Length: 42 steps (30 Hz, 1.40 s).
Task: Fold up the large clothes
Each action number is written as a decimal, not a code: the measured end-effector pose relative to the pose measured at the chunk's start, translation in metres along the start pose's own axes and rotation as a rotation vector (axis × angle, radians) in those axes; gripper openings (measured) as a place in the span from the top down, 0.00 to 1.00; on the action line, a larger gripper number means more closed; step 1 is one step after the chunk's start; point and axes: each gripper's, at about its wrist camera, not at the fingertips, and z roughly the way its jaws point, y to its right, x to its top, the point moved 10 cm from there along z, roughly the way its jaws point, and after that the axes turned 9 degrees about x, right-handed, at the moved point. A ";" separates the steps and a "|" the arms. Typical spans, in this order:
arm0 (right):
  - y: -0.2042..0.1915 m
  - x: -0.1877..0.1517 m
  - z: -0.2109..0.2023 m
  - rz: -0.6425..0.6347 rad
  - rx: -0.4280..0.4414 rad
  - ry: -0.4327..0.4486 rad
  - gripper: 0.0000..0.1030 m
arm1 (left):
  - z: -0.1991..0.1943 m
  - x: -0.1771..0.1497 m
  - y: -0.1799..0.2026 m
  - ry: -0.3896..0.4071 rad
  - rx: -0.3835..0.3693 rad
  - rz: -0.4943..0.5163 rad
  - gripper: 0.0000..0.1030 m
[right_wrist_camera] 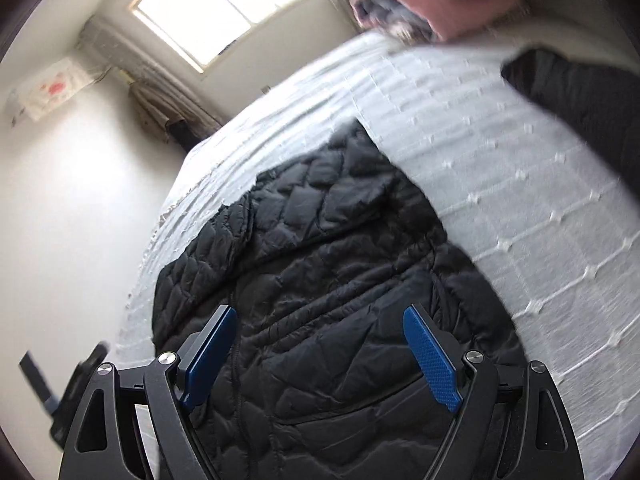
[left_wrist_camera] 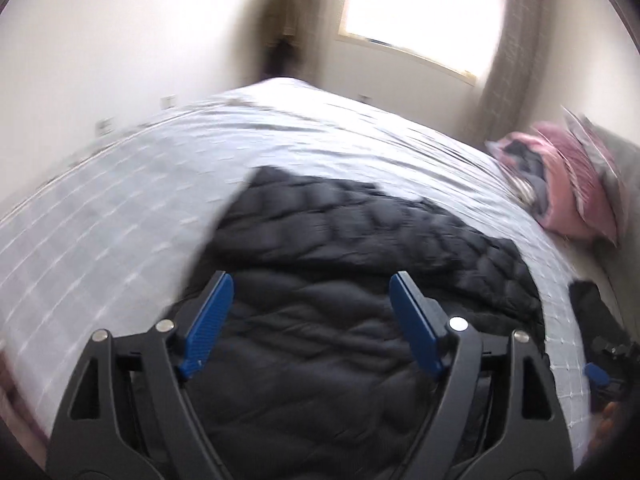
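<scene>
- Both grippers hang over the bed with nothing in their grasp: the left gripper has its blue pads spread wide apart, and only air sits between them.
- Right gripper is just as wide, its blue pads standing clear of the fabric below, gripping nothing.
- Straight under both sets of jaws lies the black quilted puffer jacket, spread on the bed, puffy stitched panels showing plainly in the right wrist view.
- From the left wrist view the same jacket fills the lower middle, with a smoother dark stretch nearest the tongs and the quilted part beyond; the whole view is smeared by motion blur.
- Under the jacket, the pale grey bedspread with its raised grid of little tufts covers the bed on every side of the garment.
- Over at the far right of the left wrist view, a pink heap of bedding or pillows sits at the edge of the bed, dark cloth mixed in with it; the same pink heap shows at the top of the right wrist view.
- Another dark garment lies on the bedspread to the right, apart from the jacket.
- Beyond the bed, a bright window glows in the wall, with a curtain beside it.
- High on the wall in the right wrist view, an air conditioner sits beside the window.
</scene>
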 end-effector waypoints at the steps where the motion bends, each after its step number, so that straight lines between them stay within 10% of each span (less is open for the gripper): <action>1: -0.006 0.002 -0.006 -0.040 -0.010 0.021 0.16 | -0.006 -0.005 -0.022 -0.001 0.026 -0.024 0.21; 14: 0.018 -0.019 -0.045 -0.001 -0.066 0.063 0.14 | -0.026 -0.115 -0.147 -0.312 -0.015 -0.148 0.20; 28: 0.155 -0.121 -0.105 0.220 -0.228 -0.047 0.14 | -0.010 -0.151 -0.168 -0.399 -0.086 -0.178 0.25; 36: 0.159 -0.137 -0.095 0.209 -0.187 -0.125 0.15 | -0.001 -0.164 -0.162 -0.472 -0.130 -0.175 0.32; 42: 0.152 -0.145 -0.072 0.238 -0.174 -0.165 0.47 | 0.006 -0.173 -0.159 -0.489 -0.094 -0.137 0.45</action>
